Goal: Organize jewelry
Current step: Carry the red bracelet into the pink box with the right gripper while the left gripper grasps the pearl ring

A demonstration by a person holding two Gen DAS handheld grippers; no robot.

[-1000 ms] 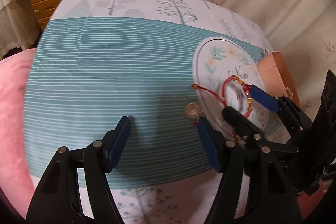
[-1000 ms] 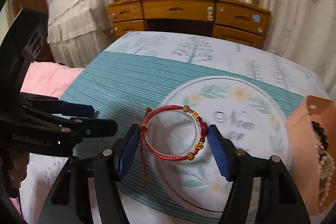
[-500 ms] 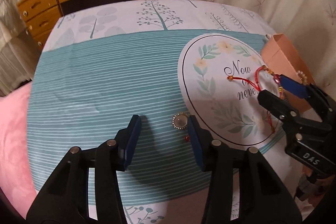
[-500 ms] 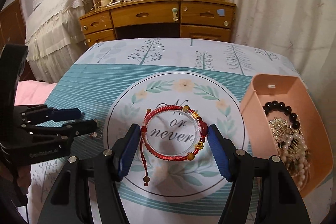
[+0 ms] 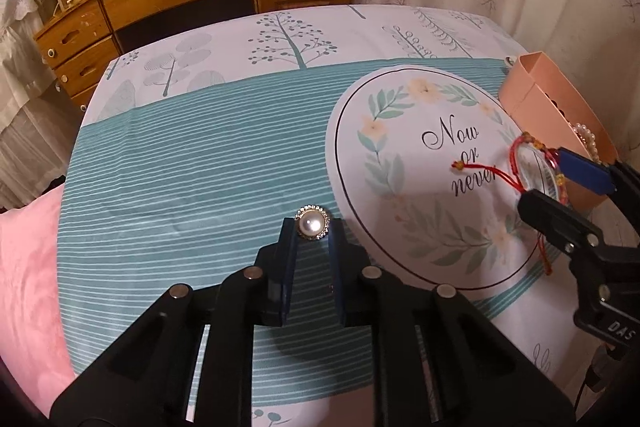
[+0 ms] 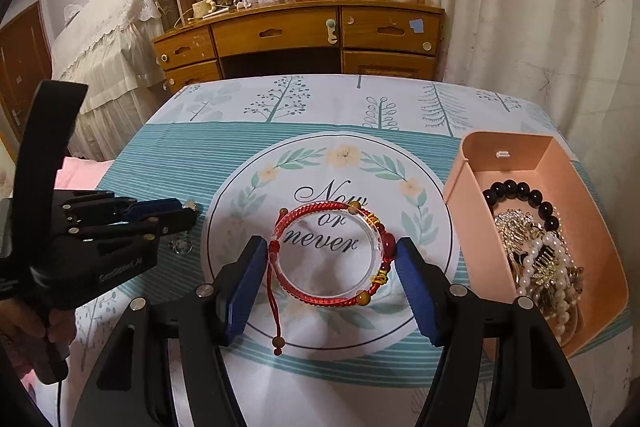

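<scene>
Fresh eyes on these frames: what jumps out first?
The red braided bracelet, held between the right hand-held gripper's blue pads over the "Now or never" cloth. Next, the pearl brooch pinched at the left hand-held gripper's tips above the teal stripes. At right, a peach box holds beads and pearls.

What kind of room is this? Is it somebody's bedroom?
Probably a bedroom. A wooden desk with drawers stands behind the cloth-covered table, there is pink bedding at the side, and curtains hang by the wall.
</scene>
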